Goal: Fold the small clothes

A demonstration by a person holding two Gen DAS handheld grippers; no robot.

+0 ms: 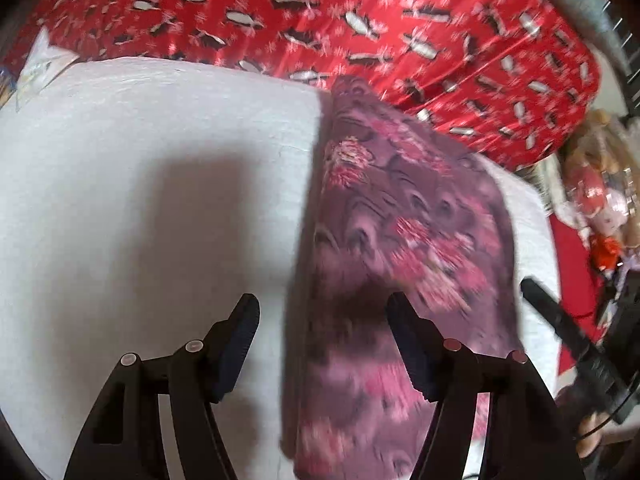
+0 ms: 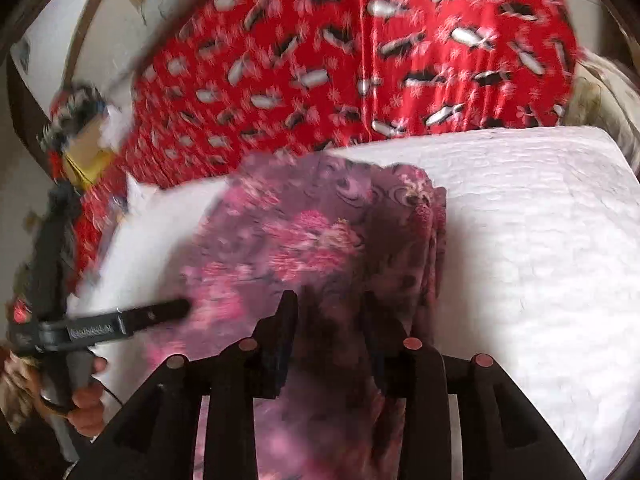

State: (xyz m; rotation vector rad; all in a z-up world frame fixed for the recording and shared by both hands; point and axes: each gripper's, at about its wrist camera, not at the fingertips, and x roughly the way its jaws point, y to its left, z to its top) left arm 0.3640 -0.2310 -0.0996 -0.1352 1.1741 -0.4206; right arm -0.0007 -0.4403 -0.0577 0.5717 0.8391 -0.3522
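Purple floral garment lies folded into a long strip on the white quilted pad, running from twelve toward six o'clock in the left wrist view, with the red penguin blanket beyond it. Left gripper stands wide and empty, straddling the strip's left edge, probably placed to catch that edge for another fold. Right gripper hovers at six o'clock over the cloth, jaws narrowly parted; blur hides whether fabric is pinched. A hand shows at eight o'clock.
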